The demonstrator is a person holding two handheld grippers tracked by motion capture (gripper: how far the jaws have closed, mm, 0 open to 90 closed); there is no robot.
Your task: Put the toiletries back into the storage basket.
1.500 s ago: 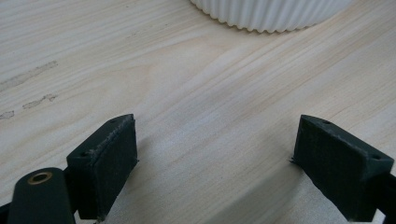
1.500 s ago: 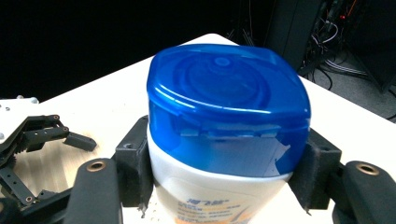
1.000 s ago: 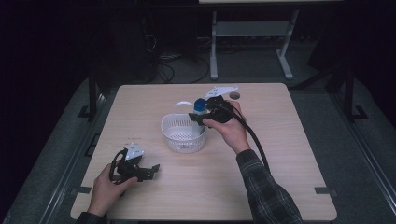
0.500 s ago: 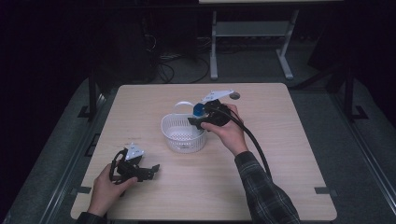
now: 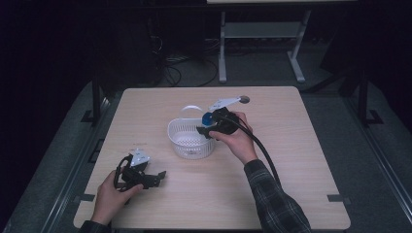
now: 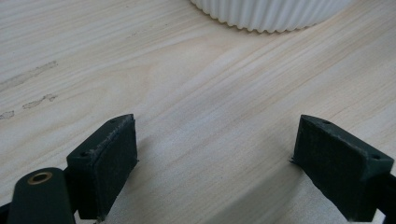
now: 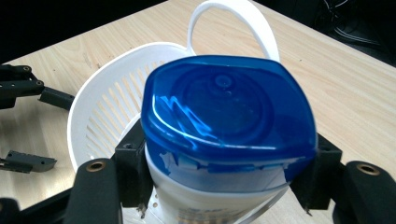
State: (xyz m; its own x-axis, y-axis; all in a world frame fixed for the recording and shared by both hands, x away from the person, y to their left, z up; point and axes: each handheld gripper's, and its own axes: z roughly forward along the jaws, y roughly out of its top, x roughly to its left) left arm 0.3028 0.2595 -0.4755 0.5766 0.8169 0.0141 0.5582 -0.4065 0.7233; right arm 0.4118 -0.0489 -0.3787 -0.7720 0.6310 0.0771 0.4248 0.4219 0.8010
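One white slotted basket (image 5: pixel 190 138) stands on the desk (image 5: pixel 291 160). The right gripper (image 7: pixel 224 182) pinches one blue-capped bottle (image 7: pixel 229 121) above it; the left gripper (image 6: pixel 224 168) rests spread.

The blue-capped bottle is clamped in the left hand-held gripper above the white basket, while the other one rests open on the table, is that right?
Wrong side: the right hand-held gripper clamps the blue-capped bottle above the white basket, as the right gripper view shows. The left hand-held gripper is the one resting open on the table.

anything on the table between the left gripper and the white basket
No, only bare tabletop lies between the left gripper and basket, per the left gripper view.
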